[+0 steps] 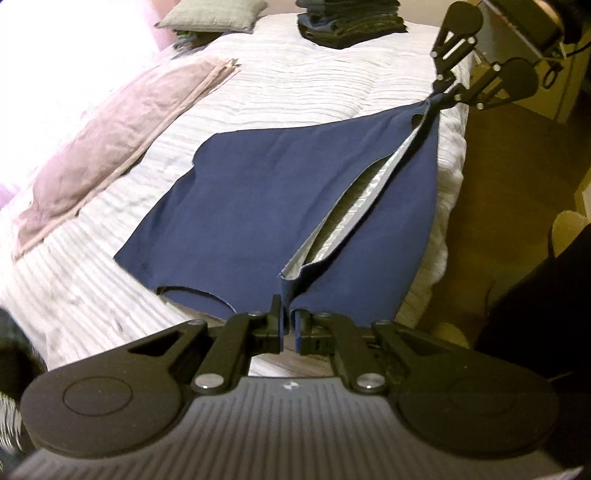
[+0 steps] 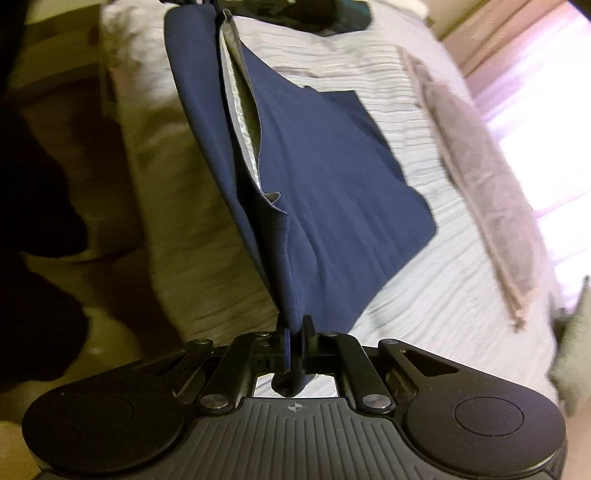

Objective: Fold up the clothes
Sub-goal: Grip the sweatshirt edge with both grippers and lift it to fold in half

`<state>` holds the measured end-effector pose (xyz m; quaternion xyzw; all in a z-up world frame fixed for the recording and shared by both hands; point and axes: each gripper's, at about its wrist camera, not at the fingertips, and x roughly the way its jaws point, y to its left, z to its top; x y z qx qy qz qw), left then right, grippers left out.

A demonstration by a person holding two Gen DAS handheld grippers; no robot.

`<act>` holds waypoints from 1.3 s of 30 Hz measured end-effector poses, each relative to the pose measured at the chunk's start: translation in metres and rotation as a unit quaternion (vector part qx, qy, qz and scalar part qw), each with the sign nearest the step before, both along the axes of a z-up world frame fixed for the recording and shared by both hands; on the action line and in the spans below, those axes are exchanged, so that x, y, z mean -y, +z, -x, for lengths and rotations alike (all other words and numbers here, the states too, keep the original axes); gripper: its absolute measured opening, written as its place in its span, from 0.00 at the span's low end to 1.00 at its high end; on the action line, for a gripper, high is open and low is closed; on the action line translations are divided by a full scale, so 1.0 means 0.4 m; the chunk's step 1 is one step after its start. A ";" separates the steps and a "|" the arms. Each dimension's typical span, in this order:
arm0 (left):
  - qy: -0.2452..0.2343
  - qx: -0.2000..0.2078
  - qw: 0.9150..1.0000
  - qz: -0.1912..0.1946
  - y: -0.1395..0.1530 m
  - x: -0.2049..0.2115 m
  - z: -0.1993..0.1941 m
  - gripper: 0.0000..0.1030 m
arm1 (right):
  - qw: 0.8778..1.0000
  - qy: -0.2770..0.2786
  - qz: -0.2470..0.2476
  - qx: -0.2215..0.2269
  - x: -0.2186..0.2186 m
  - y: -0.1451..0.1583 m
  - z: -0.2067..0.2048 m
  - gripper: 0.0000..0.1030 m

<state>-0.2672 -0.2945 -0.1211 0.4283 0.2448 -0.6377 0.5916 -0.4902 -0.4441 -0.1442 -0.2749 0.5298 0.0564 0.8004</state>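
A navy blue garment [image 1: 277, 192] lies spread on a bed with a white ribbed cover [image 1: 295, 81]. My left gripper [image 1: 289, 314] is shut on the garment's near corner. At the top right, my right gripper [image 1: 447, 90] is shut on the far corner of the same edge. That edge hangs lifted and taut between the two grippers, and the bed cover shows beneath it. In the right wrist view, the right gripper [image 2: 294, 325] pinches the navy garment [image 2: 332, 166], with a bit of cloth poking out behind its jaws.
A folded beige blanket [image 1: 110, 147] lies along the bed's left side and shows in the right wrist view as the beige blanket [image 2: 480, 166]. A stack of dark folded clothes [image 1: 351, 22] and a grey pillow [image 1: 214, 13] sit at the far end. The floor [image 1: 517, 184] drops off beside the bed.
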 end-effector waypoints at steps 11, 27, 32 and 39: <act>0.113 -0.092 0.989 0.018 0.063 0.010 -0.091 0.03 | 0.999 0.041 0.022 0.003 0.146 0.161 -0.196 0.03; 0.199 -0.243 0.949 -0.035 -0.146 0.253 -0.557 0.03 | 0.994 0.024 0.003 -0.103 0.448 -0.025 -0.677 0.03; 0.215 -0.268 0.937 -0.058 -0.216 0.284 -0.611 0.04 | 0.991 0.025 -0.024 -0.130 0.506 -0.095 -0.750 0.03; 0.254 -0.289 0.919 -0.082 -0.277 0.310 -0.652 0.04 | 0.987 0.026 -0.073 -0.144 0.567 -0.150 -0.813 0.03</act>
